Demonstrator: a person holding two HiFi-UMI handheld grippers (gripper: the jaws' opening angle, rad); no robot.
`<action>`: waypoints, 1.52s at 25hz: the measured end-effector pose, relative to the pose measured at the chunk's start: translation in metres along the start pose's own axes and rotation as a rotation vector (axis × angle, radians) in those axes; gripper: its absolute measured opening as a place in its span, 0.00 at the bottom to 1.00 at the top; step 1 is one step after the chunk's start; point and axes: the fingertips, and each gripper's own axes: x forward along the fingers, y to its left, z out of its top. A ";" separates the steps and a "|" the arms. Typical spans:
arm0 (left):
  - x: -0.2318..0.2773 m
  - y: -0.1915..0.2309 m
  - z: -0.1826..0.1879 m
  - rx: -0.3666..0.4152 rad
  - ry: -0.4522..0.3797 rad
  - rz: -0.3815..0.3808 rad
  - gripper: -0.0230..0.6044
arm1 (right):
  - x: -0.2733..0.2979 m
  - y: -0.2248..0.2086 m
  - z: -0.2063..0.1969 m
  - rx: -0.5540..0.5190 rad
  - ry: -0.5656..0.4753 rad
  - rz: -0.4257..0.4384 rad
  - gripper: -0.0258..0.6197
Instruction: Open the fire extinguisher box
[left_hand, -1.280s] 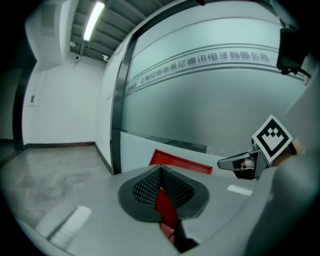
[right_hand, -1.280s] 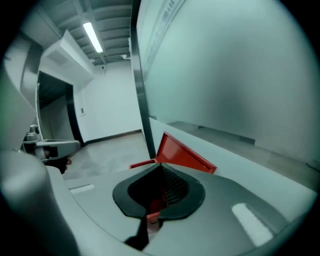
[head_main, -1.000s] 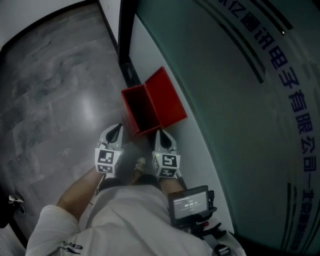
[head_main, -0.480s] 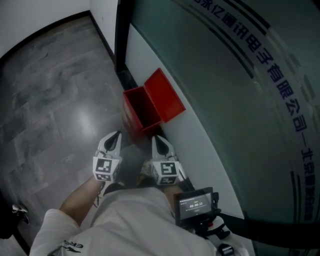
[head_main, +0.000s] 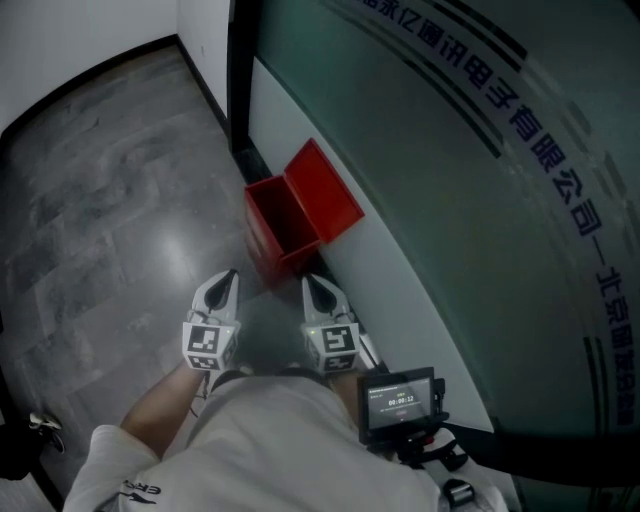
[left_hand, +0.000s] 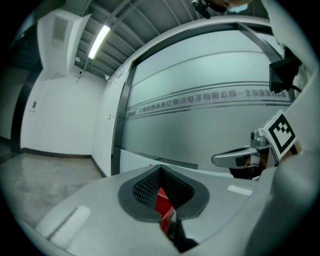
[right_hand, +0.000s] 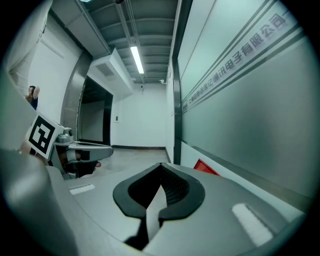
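Both of your grippers are closed up tight with nothing in them. In the left gripper view the left gripper (left_hand: 161, 172) has its jaws meeting at the tip, and all you see through the little gap under them is a sliver of red. It's the same deal in the right gripper view: the right gripper (right_hand: 161, 170) is pinched fully together and empty. From the head view, the left gripper (head_main: 229, 274) and right gripper (head_main: 309, 281) are side by side, pointing the same way. The open red metal fire extinguisher box (head_main: 283, 222) sits on the glossy grey stone floor (head_main: 110, 200) just ahead of them, a bit closer to the right gripper's tip than the left's. Neither gripper is touching it. Its flat red lid (head_main: 326, 190) is already swung up and leaning back on the far side from you, against the white band (head_main: 390, 290) at the bottom of the frosted glass wall with blue lettering (head_main: 480, 200). That wall runs along the right gripper's outer side. The lid's corner (right_hand: 206, 167) pokes up just right of the right gripper's tip in its own view.
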 end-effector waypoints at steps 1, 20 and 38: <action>-0.001 -0.003 0.002 0.004 -0.002 -0.001 0.03 | -0.003 -0.001 0.001 0.002 -0.002 0.002 0.06; 0.004 -0.042 0.004 0.009 0.001 0.013 0.03 | -0.027 -0.030 -0.008 0.034 0.012 0.022 0.06; 0.017 -0.034 0.003 0.017 0.014 0.016 0.03 | -0.010 -0.037 -0.010 0.044 0.013 0.019 0.06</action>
